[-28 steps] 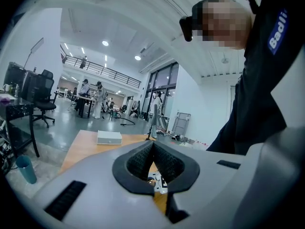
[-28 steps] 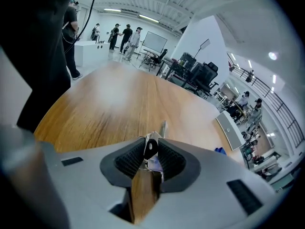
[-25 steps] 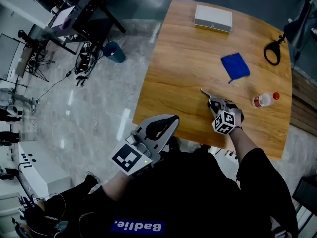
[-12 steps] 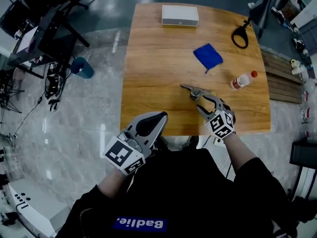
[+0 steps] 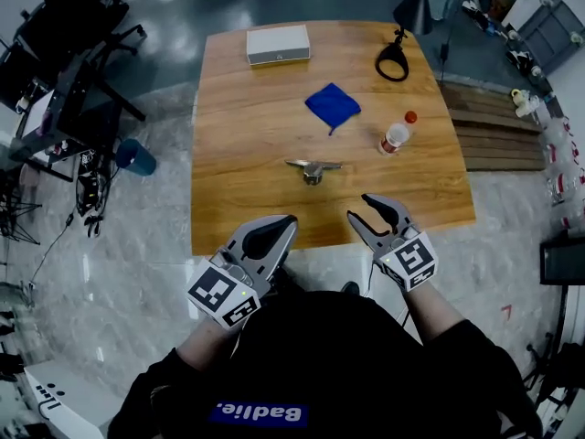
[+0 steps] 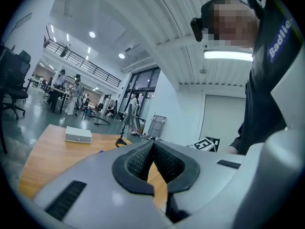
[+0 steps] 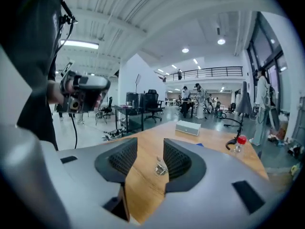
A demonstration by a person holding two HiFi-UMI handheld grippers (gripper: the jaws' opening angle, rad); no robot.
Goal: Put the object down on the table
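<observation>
A large hall with a pale marbled floor (image 5: 137, 245) surrounds a wooden table (image 5: 247, 154). Dark chairs (image 5: 82, 71) stand off its left side, stacked wooden boards (image 5: 494, 135) off its right, and a blue tub (image 5: 135, 156) sits on the floor near the chairs. At the far edge of the table lie a white box (image 5: 277, 44) and a black loop (image 5: 393, 62). Nearer in are a blue cloth (image 5: 333, 105) and a red-capped bottle (image 5: 395, 135). The small metal piece (image 5: 313, 168) lies flat on the wood, nearer than the cloth and apart from both grippers. At the near edge, the left gripper (image 5: 285, 222) has its jaws pressed together, empty. The right gripper (image 5: 358, 208) has just been opening; its jaws stand wide, holding nothing.
</observation>
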